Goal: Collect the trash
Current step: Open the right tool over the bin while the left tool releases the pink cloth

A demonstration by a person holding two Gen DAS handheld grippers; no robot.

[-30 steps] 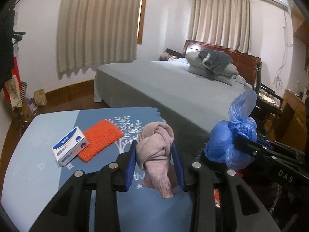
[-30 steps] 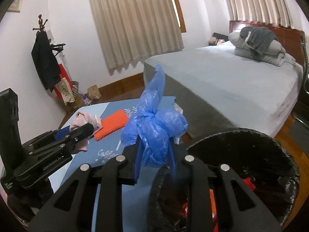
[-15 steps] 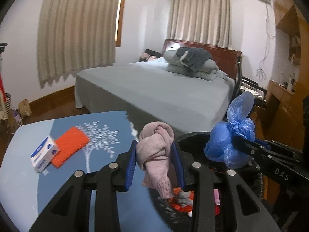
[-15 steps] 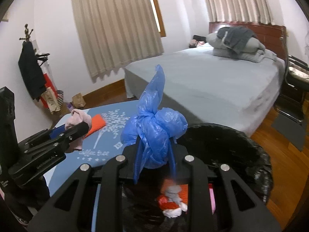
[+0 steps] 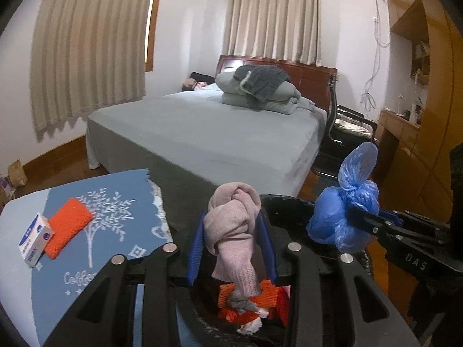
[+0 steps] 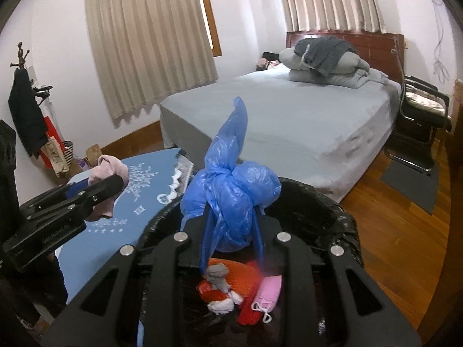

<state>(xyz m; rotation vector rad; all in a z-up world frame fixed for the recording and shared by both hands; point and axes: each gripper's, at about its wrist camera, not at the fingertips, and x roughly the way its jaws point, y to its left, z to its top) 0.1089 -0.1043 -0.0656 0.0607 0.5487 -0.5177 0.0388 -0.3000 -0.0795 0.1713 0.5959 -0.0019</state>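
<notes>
the left gripper (image 5: 233,243) pinches a knotted pink knit cloth (image 5: 234,231) and the right gripper (image 6: 231,231) pinches a tied blue plastic bag (image 6: 231,190), both above the black-lined trash bin (image 6: 332,211).

A: Left wrist cam looks forward and down along its fingers, close over the black-lined round trash bin (image 5: 292,202); grey-sheeted bed (image 5: 220,133) far behind.

B: Right wrist cam: same tilt, just right of it. Both share bin (image 6: 327,202), bed (image 6: 289,127), blue printed tablecloth (image 6: 150,185).
</notes>
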